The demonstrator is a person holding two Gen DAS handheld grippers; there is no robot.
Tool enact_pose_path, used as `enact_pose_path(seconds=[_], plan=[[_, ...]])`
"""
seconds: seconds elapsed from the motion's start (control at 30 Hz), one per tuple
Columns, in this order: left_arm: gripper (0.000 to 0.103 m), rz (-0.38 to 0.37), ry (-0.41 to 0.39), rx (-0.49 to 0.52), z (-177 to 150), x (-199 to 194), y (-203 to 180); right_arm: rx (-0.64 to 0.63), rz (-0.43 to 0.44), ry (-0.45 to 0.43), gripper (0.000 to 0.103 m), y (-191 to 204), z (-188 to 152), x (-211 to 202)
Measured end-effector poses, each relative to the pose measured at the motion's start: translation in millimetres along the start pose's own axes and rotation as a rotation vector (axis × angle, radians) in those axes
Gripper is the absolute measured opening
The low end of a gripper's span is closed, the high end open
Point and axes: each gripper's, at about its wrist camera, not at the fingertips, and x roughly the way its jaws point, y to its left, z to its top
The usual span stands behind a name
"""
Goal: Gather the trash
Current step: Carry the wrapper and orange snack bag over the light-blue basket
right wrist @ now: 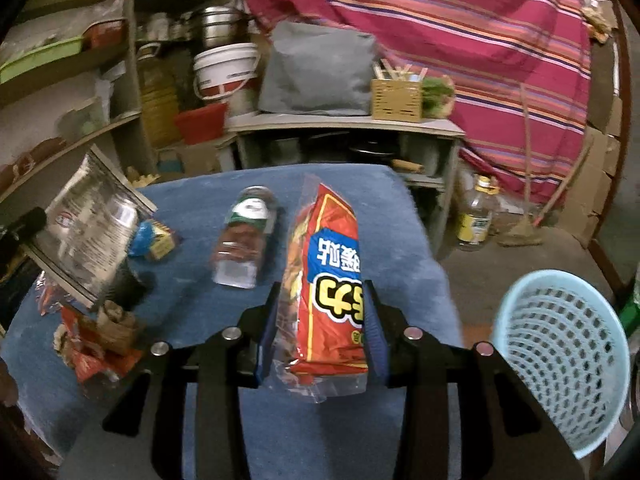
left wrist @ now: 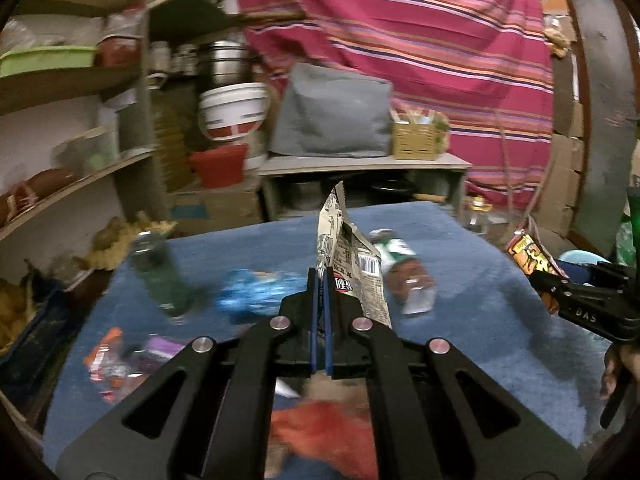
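Note:
My left gripper point(left wrist: 320, 276) is shut on a white printed snack wrapper point(left wrist: 352, 256), held upright above the blue cloth table point(left wrist: 480, 304). The same wrapper point(right wrist: 88, 224) shows at the left of the right wrist view. My right gripper point(right wrist: 322, 296) is shut on a red snack bag point(right wrist: 328, 280) in clear plastic, held above the table's right part. It also shows at the right edge of the left wrist view point(left wrist: 532, 260). A light blue mesh basket point(right wrist: 560, 368) stands lower right, off the table.
On the table lie a crushed plastic bottle point(right wrist: 244, 240), a blue wrapper point(left wrist: 252, 292), a dark bottle point(left wrist: 160, 272), and red wrappers point(right wrist: 96, 344). Shelves point(left wrist: 80, 176) stand left, a low cabinet point(right wrist: 344, 128) behind, an oil bottle point(right wrist: 476, 216) on the floor.

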Motion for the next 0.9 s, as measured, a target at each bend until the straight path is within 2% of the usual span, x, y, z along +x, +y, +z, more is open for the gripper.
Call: enact_pose_path(seconds=[0.13, 0.3, 0.53, 0.73, 0.9], plan=[[0.001, -0.072, 0.007, 0.028, 3, 11, -50, 0.026, -0.065, -0.007, 0.039, -37, -4, -13], [0.001, -0.154, 0.005, 0.086, 10, 19, -120, 0.087, -0.197, -0.013, 0.039, -106, -7, -35], [0.001, -0.295, 0.004, 0.150, 17, 29, -225, 0.196, -0.335, 0.016, 0.039, -199, -28, -57], [0.001, -0.407, 0.049, 0.179, 9, 39, -293, 0.300, -0.375, 0.003, 0.039, -253, -45, -76], [0.001, -0.450, 0.104, 0.222, -3, 53, -331, 0.355, -0.370, 0.003, 0.039, -276, -53, -78]])
